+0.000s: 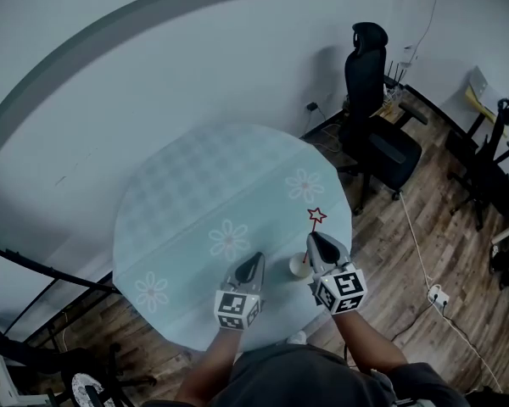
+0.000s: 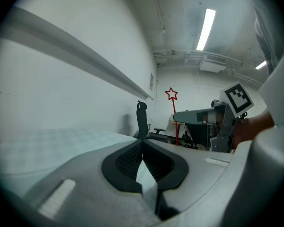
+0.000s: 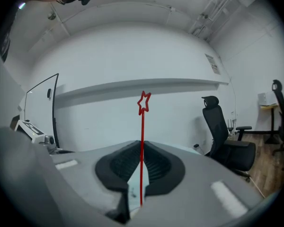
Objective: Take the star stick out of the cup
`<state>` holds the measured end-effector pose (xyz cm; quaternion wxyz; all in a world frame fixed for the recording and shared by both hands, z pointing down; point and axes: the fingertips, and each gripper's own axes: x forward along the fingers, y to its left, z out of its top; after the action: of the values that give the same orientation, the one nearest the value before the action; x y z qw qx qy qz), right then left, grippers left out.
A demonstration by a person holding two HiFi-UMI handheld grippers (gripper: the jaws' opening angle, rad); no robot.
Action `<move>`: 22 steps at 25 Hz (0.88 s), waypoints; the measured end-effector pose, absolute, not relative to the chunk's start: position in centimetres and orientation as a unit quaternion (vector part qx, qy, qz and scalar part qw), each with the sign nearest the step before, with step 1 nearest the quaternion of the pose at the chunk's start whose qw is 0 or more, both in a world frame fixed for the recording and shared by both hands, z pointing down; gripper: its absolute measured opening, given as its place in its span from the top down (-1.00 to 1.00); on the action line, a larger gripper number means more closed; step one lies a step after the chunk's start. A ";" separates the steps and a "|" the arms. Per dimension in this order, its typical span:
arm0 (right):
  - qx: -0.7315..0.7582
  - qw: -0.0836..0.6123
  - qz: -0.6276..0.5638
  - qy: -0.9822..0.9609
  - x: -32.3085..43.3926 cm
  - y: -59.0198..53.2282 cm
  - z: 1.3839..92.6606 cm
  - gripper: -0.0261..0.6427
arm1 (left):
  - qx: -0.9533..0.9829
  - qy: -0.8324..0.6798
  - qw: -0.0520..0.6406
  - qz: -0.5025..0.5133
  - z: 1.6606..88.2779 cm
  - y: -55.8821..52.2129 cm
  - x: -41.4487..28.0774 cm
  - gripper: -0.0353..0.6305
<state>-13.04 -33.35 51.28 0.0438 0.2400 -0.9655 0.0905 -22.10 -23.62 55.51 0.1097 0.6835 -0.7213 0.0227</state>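
Observation:
A red star stick [image 1: 316, 216] rises from a small white cup [image 1: 298, 266] near the right front edge of the round, pale blue table [image 1: 195, 193]. My right gripper [image 1: 312, 237] is shut on the stick's thin shaft just above the cup. In the right gripper view the star stick [image 3: 144, 102] runs straight up from between the closed pads of the right gripper [image 3: 141, 145]. My left gripper [image 1: 256, 258] rests low over the table left of the cup, shut and empty. The left gripper view has the left gripper [image 2: 143, 145] in front and the star stick [image 2: 171, 94] beyond it.
A black office chair [image 1: 373, 108] stands behind the table at the right. A second chair [image 1: 492, 155] is further right. A power strip [image 1: 437, 295] and its cable lie on the wood floor. A white wall curves behind the table.

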 end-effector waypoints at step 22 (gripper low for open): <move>0.245 -0.043 0.007 -0.968 -10.8 -32.1 40.3 0.86 | 0.725 -0.688 -0.020 -0.008 43.3 -23.8 -19.0 0.88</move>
<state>-10.83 -32.10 40.29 -0.0427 0.2454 -0.9685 0.0066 -18.98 -23.76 43.26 -0.0198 0.7251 -0.6883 -0.0082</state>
